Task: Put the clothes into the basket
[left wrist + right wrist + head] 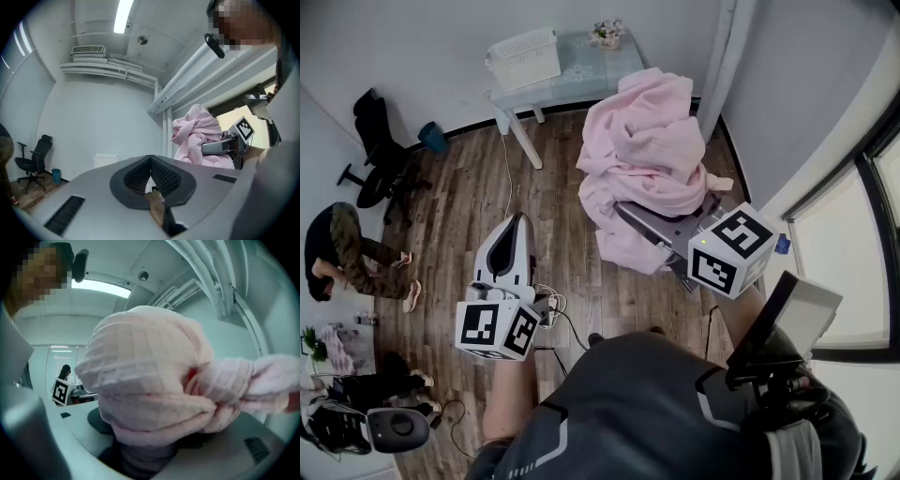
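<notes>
A big pink waffle-weave cloth [645, 155] hangs bunched in the air over the wooden floor, and my right gripper [628, 214] is shut on its lower folds. In the right gripper view the cloth [145, 366] fills the frame and hides the jaw tips. My left gripper [517, 223] points forward at the left, apart from the cloth, shut with nothing in it. Its jaws meet in the left gripper view [150, 160], where the pink cloth [197, 131] shows to the right. The white basket [525, 56] stands on a pale blue table [581, 73] by the far wall.
A small flower pot [607, 34] shares the table. A black office chair [380, 150] and a blue bin [431, 138] stand at the far left. A person [342, 255] crouches at the left. Cables [555, 305] lie on the floor; windows run along the right.
</notes>
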Tool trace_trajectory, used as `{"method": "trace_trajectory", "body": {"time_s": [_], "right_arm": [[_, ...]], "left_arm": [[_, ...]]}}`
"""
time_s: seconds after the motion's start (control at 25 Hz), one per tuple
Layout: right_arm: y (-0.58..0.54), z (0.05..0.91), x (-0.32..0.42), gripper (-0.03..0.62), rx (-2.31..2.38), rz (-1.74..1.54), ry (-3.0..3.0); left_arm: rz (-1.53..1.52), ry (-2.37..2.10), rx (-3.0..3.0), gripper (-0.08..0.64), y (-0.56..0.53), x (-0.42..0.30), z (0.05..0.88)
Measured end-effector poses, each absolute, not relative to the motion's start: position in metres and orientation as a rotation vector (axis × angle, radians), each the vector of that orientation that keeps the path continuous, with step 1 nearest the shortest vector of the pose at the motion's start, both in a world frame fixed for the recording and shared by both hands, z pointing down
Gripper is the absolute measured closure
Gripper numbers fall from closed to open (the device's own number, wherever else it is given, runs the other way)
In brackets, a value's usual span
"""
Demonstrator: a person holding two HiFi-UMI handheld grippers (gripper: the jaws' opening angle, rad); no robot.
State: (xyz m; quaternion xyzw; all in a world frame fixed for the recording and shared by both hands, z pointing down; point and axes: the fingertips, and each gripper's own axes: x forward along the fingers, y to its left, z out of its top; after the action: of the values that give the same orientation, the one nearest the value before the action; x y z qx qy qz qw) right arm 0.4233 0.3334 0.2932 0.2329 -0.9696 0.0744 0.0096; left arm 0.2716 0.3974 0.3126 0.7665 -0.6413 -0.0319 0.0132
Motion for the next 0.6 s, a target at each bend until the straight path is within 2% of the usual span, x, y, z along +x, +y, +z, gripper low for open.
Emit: {"method": "trace_trajectory", "body": {"time_s": [0.6], "right_arm": [[0.3348, 0.2952, 0.4233, 0.256, 0.742, 0.292, -3.038]], "left_arm": [[-0.091, -2.009, 2.385, 0.551, 0.4038, 0.2703, 0.3143]]}}
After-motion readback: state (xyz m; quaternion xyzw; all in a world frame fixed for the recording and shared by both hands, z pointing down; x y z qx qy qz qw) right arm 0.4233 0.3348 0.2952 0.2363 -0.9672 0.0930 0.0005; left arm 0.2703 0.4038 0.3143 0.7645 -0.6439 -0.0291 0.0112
